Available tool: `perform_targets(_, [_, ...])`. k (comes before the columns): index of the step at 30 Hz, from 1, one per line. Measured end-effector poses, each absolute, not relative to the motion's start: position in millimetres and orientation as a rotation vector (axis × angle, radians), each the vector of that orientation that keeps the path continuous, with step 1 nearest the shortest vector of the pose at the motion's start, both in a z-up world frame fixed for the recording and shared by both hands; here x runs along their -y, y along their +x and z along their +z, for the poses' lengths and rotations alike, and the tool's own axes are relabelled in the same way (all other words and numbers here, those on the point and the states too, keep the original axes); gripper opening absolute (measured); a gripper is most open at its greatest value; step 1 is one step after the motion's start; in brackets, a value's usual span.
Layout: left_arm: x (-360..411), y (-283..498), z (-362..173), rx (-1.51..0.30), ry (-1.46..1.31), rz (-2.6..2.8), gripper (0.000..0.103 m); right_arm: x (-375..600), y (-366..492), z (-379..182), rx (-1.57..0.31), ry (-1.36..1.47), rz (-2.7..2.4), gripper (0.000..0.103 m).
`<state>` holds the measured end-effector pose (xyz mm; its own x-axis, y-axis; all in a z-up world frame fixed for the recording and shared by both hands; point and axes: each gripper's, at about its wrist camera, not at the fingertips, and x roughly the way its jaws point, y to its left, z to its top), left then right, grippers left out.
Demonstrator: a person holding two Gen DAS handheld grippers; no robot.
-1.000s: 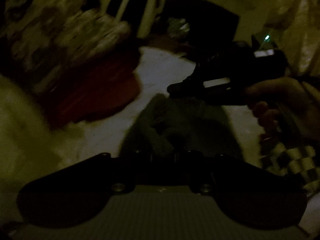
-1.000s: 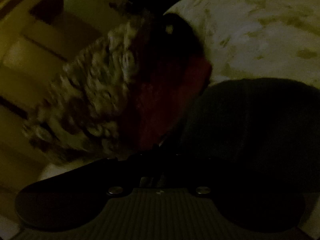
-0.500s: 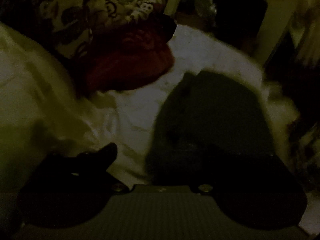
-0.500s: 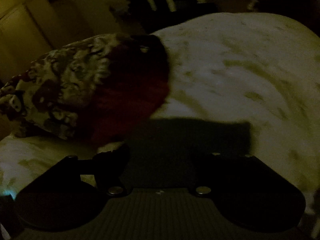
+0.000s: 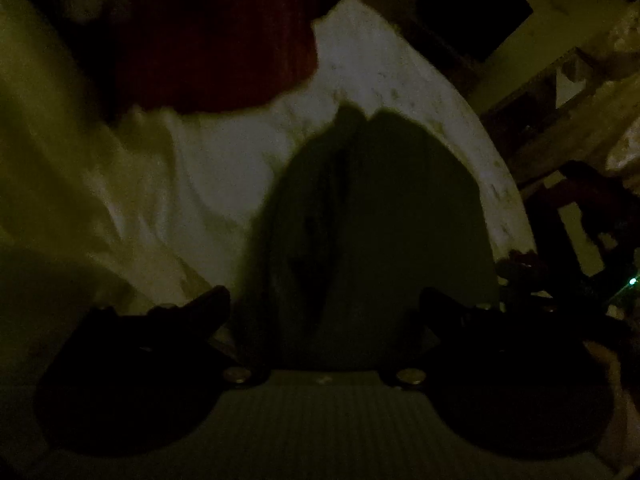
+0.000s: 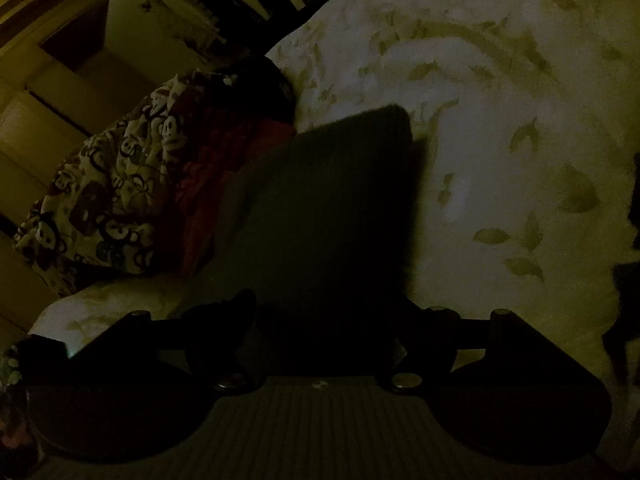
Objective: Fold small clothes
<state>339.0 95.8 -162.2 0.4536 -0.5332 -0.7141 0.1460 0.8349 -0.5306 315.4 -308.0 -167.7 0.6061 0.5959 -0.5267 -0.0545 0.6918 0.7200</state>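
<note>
The light is very dim in both wrist views. In the left wrist view the left gripper (image 5: 324, 304) has its jaws standing wide apart, having just been opening, and the dark folded garment (image 5: 380, 216) lies on the bed between and beyond them; no pad can be seen pressing on it. The garment spreads from the middle of the picture down toward six o'clock, with a deep crease running along its left part. It rests on the pale leaf-printed bedspread (image 5: 224, 160), which fills the left side and rises to a rounded edge at about two o'clock. At twelve o'clock, just beyond the garment, lies a red cloth (image 5: 216, 48), blurred. At four o'clock, past the edge of the bed, a small green light (image 5: 632, 281) glows among dark shapes that cannot be made out. In the right wrist view the right gripper (image 6: 324, 316) likewise has its jaws spread wide, and they clamp on nothing; the dark folded garment (image 6: 332, 208) lies flat between and ahead of them, with a squared corner at about one o'clock. At ten o'clock from it the red cloth (image 6: 224, 168) touches its edge, and beyond that sits a patterned cloth (image 6: 104, 200) printed with cartoon faces. The bedspread (image 6: 500, 140) covers the right half.
</note>
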Motion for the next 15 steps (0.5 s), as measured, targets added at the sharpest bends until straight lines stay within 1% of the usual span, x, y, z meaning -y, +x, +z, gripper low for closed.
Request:
perform_targets(3, [-98.1,344.2,-182.2,-1.049,-0.508,-0.482,0.102,307.6,319.9,-176.6,-0.852,0.733,0.427,0.103])
perform_targets(5, [-98.7,347.1,-193.5,-1.064,-0.548,-0.490,0.096,309.1,323.0,-183.3,-0.845,0.761,0.428,0.103])
perform_targets(7, [-98.4,346.1,-199.3,-1.047,-0.598,-0.519,0.085,311.0,326.9,-190.4,-0.836,0.799,0.432,0.103])
perform_targets(8, [-97.9,346.2,-200.8,-1.038,-0.606,-0.526,0.083,310.9,329.6,-194.1,-0.832,0.819,0.441,0.103])
perform_targets(10, [-95.5,346.9,-203.2,-1.025,-0.612,-0.525,0.072,309.7,335.6,-201.5,-0.829,0.867,0.446,0.103])
perform_targets(11, [-94.0,348.3,-204.9,-1.019,-0.628,-0.528,0.068,308.1,339.3,-205.1,-0.826,0.890,0.443,0.103])
perform_targets(13, [-91.8,350.1,-207.6,-1.008,-0.668,-0.537,0.049,304.3,346.4,-211.9,-0.817,0.926,0.433,0.103])
perform_targets(15, [-88.3,347.6,-204.0,-0.988,-0.663,-0.541,0.042,298.3,350.1,-215.0,-0.800,0.928,0.434,0.103])
